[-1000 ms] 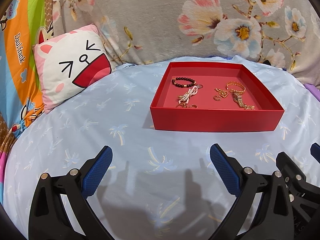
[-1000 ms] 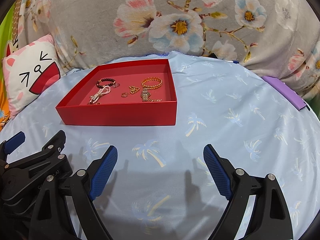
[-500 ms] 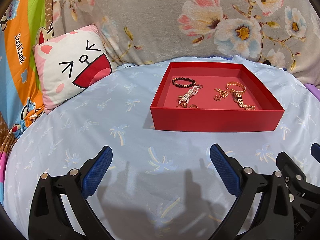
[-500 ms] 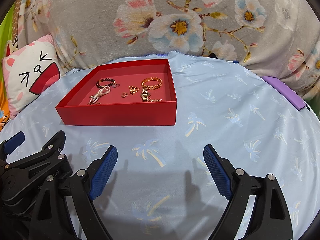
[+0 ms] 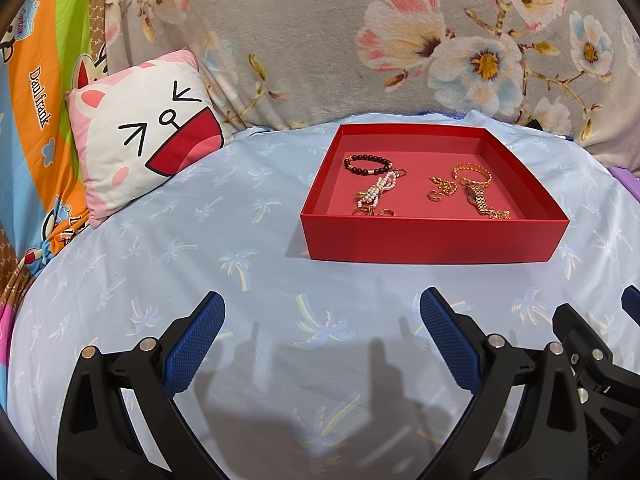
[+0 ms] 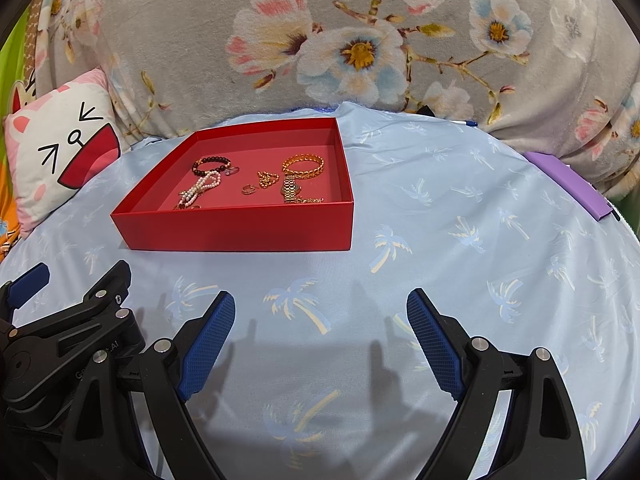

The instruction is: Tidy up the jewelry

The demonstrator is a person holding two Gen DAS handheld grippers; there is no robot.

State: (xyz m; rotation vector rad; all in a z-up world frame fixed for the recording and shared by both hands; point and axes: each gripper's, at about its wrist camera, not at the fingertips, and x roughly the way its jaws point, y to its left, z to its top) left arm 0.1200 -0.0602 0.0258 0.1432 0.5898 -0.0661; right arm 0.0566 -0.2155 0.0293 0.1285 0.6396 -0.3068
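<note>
Left gripper (image 5: pixel 320 322): jaws wide, empty, above bed sheet (image 5: pixel 168 264). Right gripper (image 6: pixel 320 320): jaws wide, empty, just beside left. Bare sheet between grippers and red tray (image 5: pixel 432 240). Tray ahead, well apart. Inside: bead bracelet (image 5: pixel 366 164), pearl strand (image 5: pixel 376 194), gold bangle (image 6: pixel 303 165), watch (image 6: pixel 290 191), ring (image 6: pixel 248 189). Cat pillow (image 5: pixel 140 140) far left.
</note>
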